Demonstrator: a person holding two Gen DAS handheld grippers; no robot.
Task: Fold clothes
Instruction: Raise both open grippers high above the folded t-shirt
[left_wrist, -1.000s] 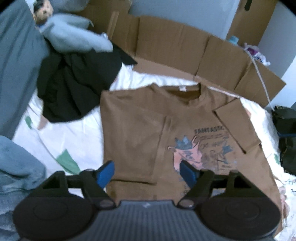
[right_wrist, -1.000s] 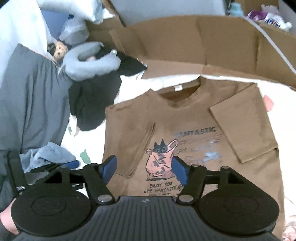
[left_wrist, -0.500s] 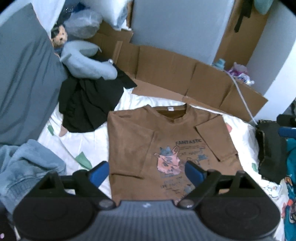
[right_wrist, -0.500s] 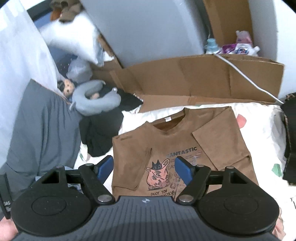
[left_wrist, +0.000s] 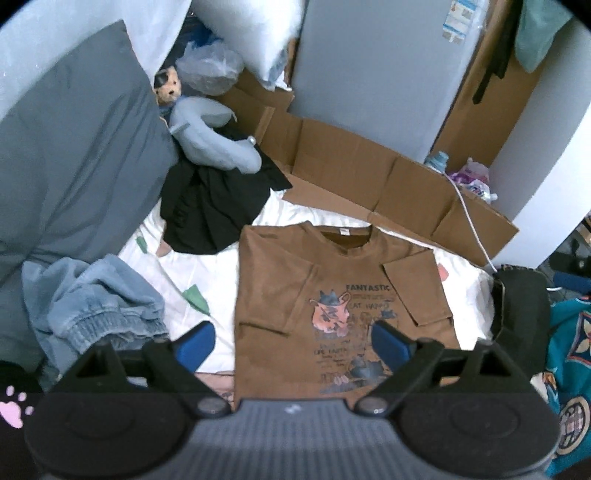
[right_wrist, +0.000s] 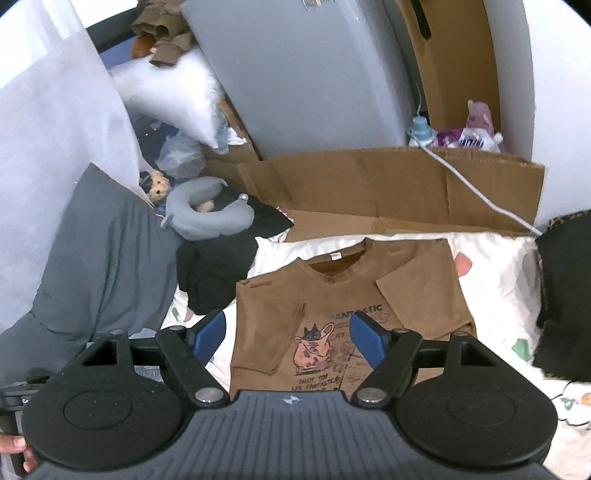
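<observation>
The brown T-shirt (left_wrist: 332, 295) is light and limp. Grip its hem corners, toward 6 o'clock. Left gripper (left_wrist: 291, 341) and right gripper (right_wrist: 288, 334): jaws spread, empty.

The brown T-shirt (left_wrist: 332, 295) is matt knit cloth, soft-looking, with a flat print on its chest that looks slightly cracked and faded. It lies on a white bed sheet (left_wrist: 192, 273) of smooth cloth with a faint sheen. The flattened boxes (left_wrist: 369, 177) behind it are plain brown cardboard, dull and creased. The jeans (left_wrist: 103, 306) are pale, washed denim, coarse at the gathered waistband. The black garment (left_wrist: 210, 210) is matt cloth. The neck pillow (left_wrist: 218, 144) is smooth grey fabric, and the big cushion (left_wrist: 81, 155) is matt grey cloth. The left claw (left_wrist: 293, 341) has matt black plastic arms, a ribbed grey body and smooth blue pads (left_wrist: 197, 341); the right claw (right_wrist: 288, 339) looks the same, with small shiny metal pivot screws (right_wrist: 207, 394).
</observation>
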